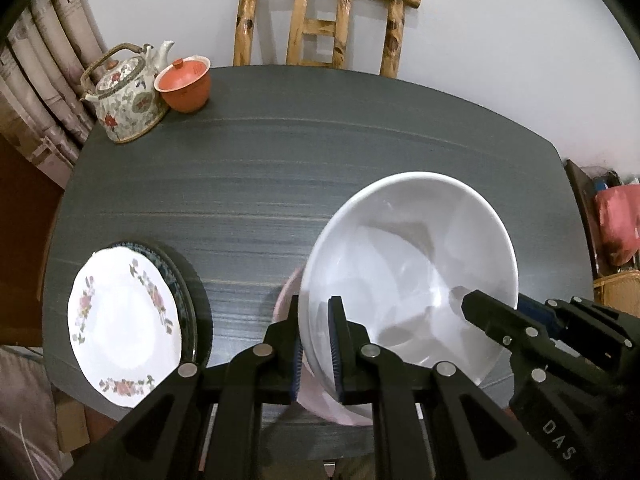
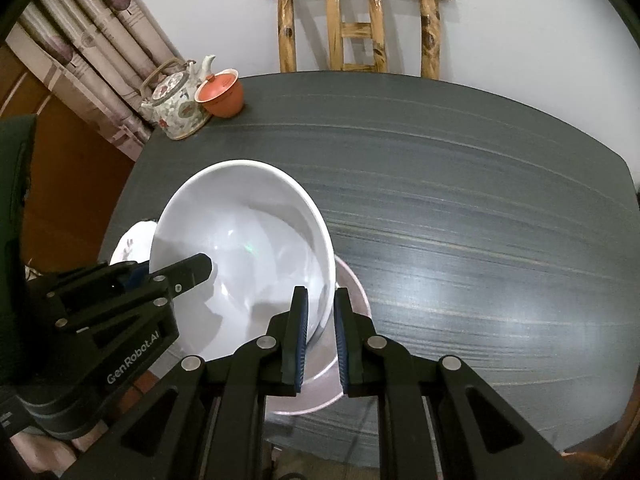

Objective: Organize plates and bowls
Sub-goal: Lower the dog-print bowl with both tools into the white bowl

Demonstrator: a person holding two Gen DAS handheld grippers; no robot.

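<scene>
Two grippers on one white bowl, dark table

Item 1. White bowl [image 1: 408,268]: large, plain, glazed. Tilted, with its mouth turned up and toward the near side of the table; the far rim stands higher than the near rim. It sits over a pale pink dish [image 2: 348,364], of which only a crescent shows beneath it. Whether the two touch cannot be told.

Item 2. Left gripper [image 1: 316,344]: blue-padded fingers [image 1: 335,344] stand either side of the bowl's left wall, one inside, one outside, closed in against it (a grip on the rim). In the right wrist view its upper finger reaches into the bowl's hollow.

Item 3. Right gripper [image 2: 322,336]: fingers [image 2: 301,336] straddle the bowl's right wall. The inner pad lies against the wall; a narrow gap shows at the outer pad, so a firm clamp cannot be confirmed.

Item 4. Floral plate [image 1: 124,328]: white, pink flower border, lying on a dark-rimmed plate [image 1: 182,280] at the table's near left, well apart from the bowl.

Item 5. Table [image 1: 280,160]: dark grey, streaked grain.

Item 6. Flowered teapot [image 1: 124,96] with looped handle, far left corner, spout pointing away; just beside it a lidded orange cup [image 1: 184,84].

Item 7. Wooden chair [image 1: 320,20] beyond the far edge; patterned curtain [image 2: 92,40] at left.
</scene>
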